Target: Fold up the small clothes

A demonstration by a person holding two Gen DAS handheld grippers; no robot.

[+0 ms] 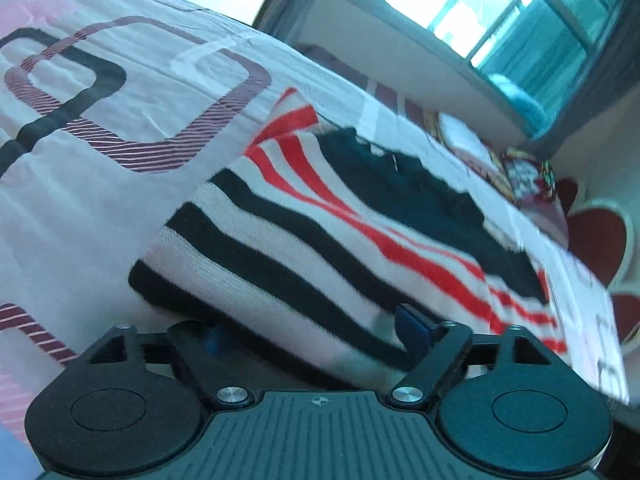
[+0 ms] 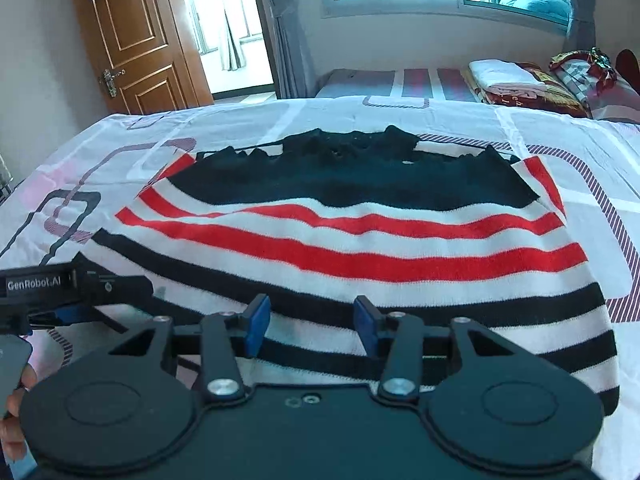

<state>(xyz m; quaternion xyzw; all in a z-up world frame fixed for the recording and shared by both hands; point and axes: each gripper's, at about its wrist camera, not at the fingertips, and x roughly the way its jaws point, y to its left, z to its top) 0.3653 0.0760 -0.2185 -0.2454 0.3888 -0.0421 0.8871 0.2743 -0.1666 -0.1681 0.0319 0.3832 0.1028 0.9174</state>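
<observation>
My right tongs (image 2: 314, 322) stand part-open, blue pads apart; my left tongs (image 2: 76, 300) lie tilted at near left, a hand (image 2: 18, 396) behind them.

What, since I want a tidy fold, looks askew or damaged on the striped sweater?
The striped sweater is not lying flat on the bed sheet: its red stripes ripple in waves. Its black top edge looks jagged, with small light spots that may be holes or just lace; too small to tell.

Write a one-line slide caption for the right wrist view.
Right gripper, jaws apart, over the hem of a red, white and black striped knitted sweater spread on a patterned bedsheet.
</observation>
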